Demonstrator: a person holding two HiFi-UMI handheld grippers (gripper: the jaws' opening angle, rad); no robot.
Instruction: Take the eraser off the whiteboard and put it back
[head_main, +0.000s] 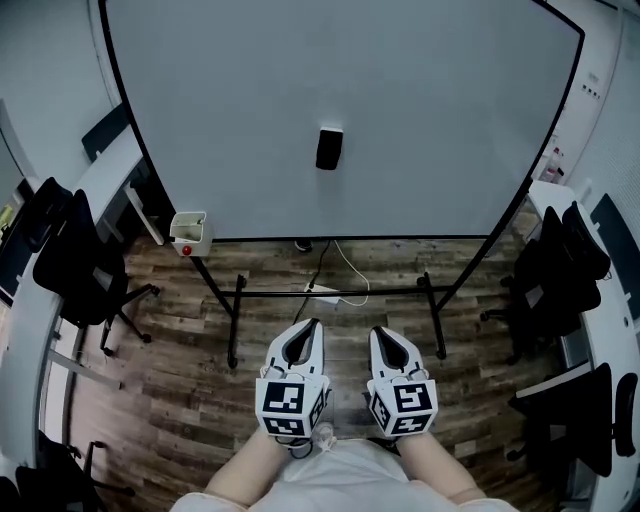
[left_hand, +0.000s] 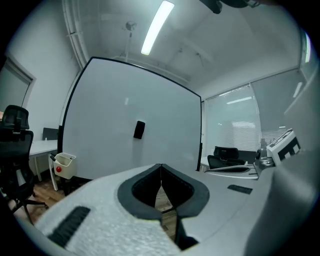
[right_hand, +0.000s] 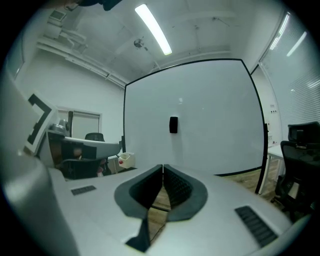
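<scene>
**Approach to the board, eraser not yet touched**

The eraser (head_main: 329, 148), a small dark block, sat upright near the middle of the whiteboard (head_main: 230, 110), with nothing touching it. Both grippers were held low in front of the person, over the wood floor (head_main: 180, 330) and well apart from the board. The left gripper (head_main: 309, 326) had its fingers pressed together with nothing between them, and so did the right gripper (head_main: 381, 332).

The step in hand looked like the approach, before any grasp. The next move would call for closing on the board and raising one gripper to the eraser's height. Its fingers would then have to part enough to span the eraser's narrow sides, clamp, and pull it straight off. Either gripper seemed equally well placed.
</scene>
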